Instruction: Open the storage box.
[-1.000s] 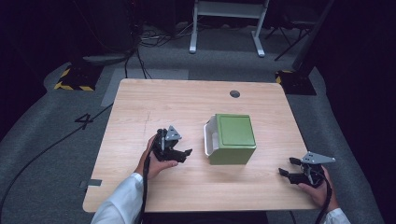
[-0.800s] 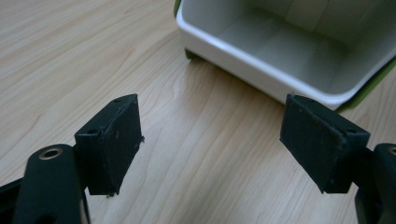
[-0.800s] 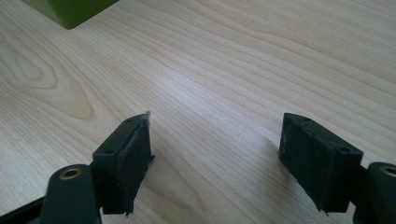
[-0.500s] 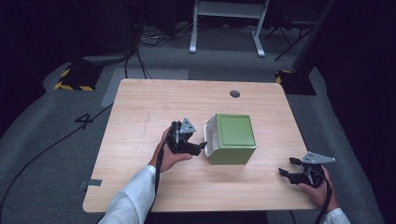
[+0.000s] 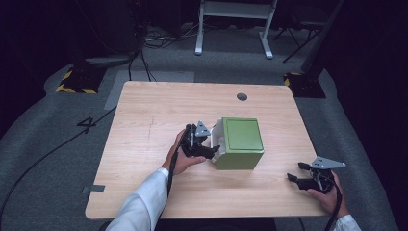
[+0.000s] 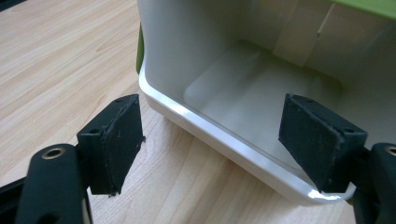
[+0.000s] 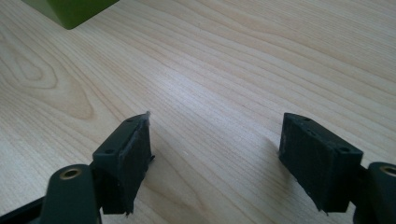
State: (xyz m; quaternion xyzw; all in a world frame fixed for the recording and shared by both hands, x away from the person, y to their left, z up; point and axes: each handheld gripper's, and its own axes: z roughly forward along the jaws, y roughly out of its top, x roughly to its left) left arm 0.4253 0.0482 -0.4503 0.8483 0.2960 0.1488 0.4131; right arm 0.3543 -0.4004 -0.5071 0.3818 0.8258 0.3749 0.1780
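Observation:
A green box (image 5: 242,141) with a white inside lies on its side at the middle of the wooden table (image 5: 144,120), its open mouth facing left. My left gripper (image 5: 208,144) is open at that mouth. In the left gripper view the white rim (image 6: 224,140) runs between the two pads; one pad (image 6: 317,140) reaches inside the white cavity (image 6: 252,88), the other pad (image 6: 116,140) stays outside over the wood. My right gripper (image 5: 299,172) is open and empty near the table's front right corner, jaws pointing left. A green corner of the box (image 7: 70,11) sits far ahead of its pads.
A round cable hole (image 5: 242,96) lies near the table's far edge. Beyond the table are grey floor, a white frame (image 5: 233,24), cables and yellow-black striped blocks (image 5: 77,79).
My left gripper has moved right across the table, from beside the box to its open mouth. The right gripper has stayed put.

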